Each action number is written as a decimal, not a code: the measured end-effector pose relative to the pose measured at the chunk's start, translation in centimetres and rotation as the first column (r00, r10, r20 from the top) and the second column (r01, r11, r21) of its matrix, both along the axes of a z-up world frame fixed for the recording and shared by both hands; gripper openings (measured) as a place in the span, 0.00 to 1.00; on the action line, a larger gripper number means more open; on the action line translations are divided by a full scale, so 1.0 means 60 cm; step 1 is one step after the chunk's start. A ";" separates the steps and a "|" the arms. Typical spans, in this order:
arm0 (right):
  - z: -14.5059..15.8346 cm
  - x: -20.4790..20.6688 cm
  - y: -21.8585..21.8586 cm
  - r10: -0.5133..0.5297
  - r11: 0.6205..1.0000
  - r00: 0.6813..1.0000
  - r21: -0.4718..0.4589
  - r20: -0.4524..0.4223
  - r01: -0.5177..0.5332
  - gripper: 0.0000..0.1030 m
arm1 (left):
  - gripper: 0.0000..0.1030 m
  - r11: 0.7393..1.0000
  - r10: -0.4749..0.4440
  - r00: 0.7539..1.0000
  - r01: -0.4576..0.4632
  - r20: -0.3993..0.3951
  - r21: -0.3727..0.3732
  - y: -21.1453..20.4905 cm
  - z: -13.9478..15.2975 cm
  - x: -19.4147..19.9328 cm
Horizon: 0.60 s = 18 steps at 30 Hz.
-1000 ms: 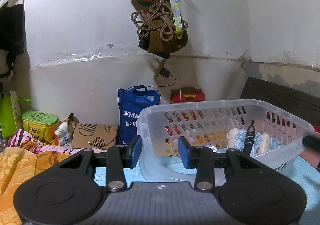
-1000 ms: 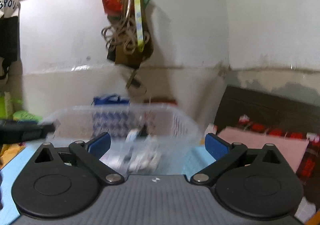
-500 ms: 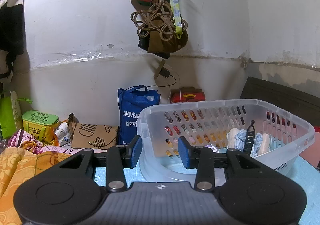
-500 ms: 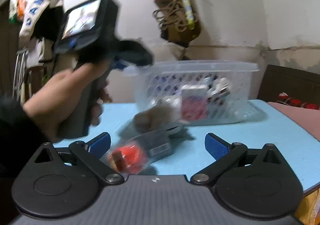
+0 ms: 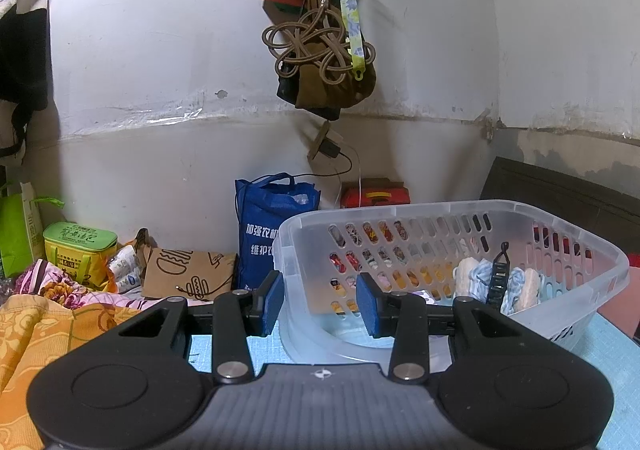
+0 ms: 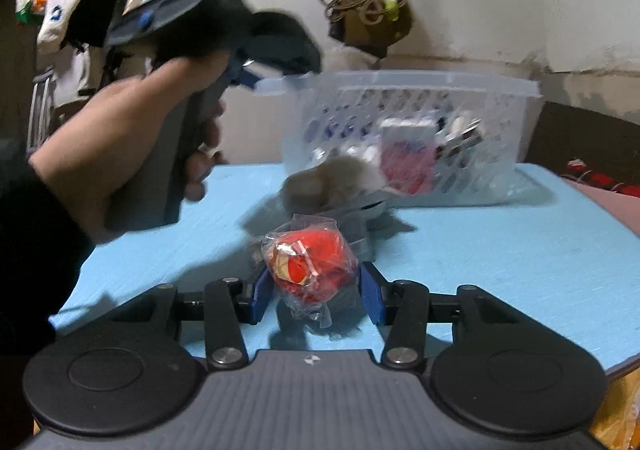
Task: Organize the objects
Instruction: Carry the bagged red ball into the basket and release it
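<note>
A clear perforated plastic basket (image 5: 576, 250) stands on the light blue table (image 6: 500, 250) and holds socks, a black comb and small packets. My left gripper (image 5: 320, 306) is closed on the basket's near corner, one pad outside the wall and one inside; the right wrist view shows a hand (image 6: 132, 137) holding it at the basket's rim (image 6: 400, 79). My right gripper (image 6: 314, 298) is low over the table, its jaws closing on a red item wrapped in clear plastic (image 6: 312, 266), with both pads against the wrap.
A grey-brown fuzzy thing (image 6: 332, 183) and a grey flat object (image 6: 358, 228) lie between the packet and the basket. Behind the table are a blue bag (image 5: 264, 226), a green box (image 5: 76, 246) and patterned bedding (image 5: 36, 330). Bags hang on the wall (image 5: 320, 61).
The right gripper swung away from the basket and sank to the table; its wide jaws have closed around the red wrapped item. The left gripper and basket have not moved.
</note>
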State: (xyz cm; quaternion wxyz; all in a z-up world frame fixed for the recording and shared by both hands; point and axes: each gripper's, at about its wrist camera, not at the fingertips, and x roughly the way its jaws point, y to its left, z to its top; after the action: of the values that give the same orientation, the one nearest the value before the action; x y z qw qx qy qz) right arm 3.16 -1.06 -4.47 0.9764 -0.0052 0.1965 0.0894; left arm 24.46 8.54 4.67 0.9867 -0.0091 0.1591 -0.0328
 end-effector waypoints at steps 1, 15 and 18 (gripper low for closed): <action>0.003 0.001 -0.005 -0.015 1.000 1.000 0.003 0.003 0.015 0.49 | 0.43 1.000 0.000 1.000 0.000 0.000 -0.001 0.000 0.000 0.000; 0.061 0.033 -0.101 -0.181 0.983 0.981 0.005 0.064 0.181 0.49 | 0.43 1.000 -0.001 1.000 0.001 -0.002 0.001 -0.001 0.000 0.001; 0.101 0.041 -0.124 -0.203 0.979 0.971 0.021 0.127 0.202 0.49 | 0.43 1.000 -0.001 1.000 0.001 -0.002 0.002 -0.001 0.000 0.001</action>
State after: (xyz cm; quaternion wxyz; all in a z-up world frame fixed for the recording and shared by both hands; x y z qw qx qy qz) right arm 5.61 -8.50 1.59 0.9910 0.0129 0.1325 -0.0105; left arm 24.53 8.49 4.65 0.9865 -0.0078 0.1601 -0.0333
